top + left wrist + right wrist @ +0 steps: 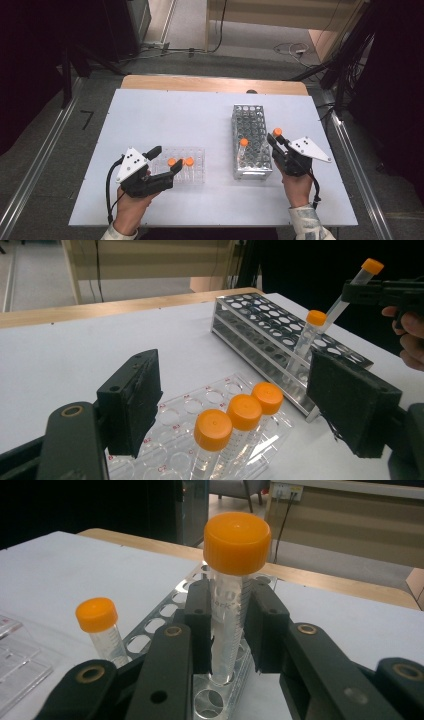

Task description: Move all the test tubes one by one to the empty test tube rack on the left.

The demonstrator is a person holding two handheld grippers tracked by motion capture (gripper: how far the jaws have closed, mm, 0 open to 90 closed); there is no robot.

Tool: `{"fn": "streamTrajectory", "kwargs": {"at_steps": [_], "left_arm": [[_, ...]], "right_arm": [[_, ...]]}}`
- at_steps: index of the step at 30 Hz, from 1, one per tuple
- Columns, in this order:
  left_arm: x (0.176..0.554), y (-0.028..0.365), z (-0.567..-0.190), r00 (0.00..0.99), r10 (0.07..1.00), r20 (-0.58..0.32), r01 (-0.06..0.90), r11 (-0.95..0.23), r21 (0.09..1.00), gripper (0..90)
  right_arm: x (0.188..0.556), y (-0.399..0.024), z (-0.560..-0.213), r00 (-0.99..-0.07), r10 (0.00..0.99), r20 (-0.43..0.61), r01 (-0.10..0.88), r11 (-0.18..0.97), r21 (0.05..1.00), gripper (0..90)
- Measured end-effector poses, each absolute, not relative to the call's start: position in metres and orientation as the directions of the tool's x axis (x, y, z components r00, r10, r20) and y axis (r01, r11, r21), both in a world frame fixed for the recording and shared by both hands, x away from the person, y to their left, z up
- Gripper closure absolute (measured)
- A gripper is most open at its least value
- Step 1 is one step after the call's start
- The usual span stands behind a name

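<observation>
Orange tube caps (244, 411); black gripper (230, 630); white table (165, 115).

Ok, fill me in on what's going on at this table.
A person works with a gripper in each hand, handling orange-capped tubes. The right gripper is shut on a capped tube, held over the near end of the metal rack, where one tube already stands. The left gripper is open beside the clear plastic rack, its jaws either side of the three capped tubes standing there, touching none.
</observation>
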State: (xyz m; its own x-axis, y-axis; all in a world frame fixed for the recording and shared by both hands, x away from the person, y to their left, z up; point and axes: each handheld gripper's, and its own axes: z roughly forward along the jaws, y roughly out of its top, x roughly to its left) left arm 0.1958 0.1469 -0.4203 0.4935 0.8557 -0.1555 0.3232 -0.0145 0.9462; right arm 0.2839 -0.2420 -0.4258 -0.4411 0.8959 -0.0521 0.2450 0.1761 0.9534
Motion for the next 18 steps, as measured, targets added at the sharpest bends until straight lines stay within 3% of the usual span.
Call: {"fn": "streamTrajectory", "kwargs": {"at_steps": [18], "left_arm": [[0.195,0.148,-0.42,0.491,0.858,-0.155,0.324,-0.015,0.946,20.8]], "right_arm": [[0.268,-0.244,-0.418,-0.473,0.88,-0.047,0.235,0.178,0.955,71.4]]}}
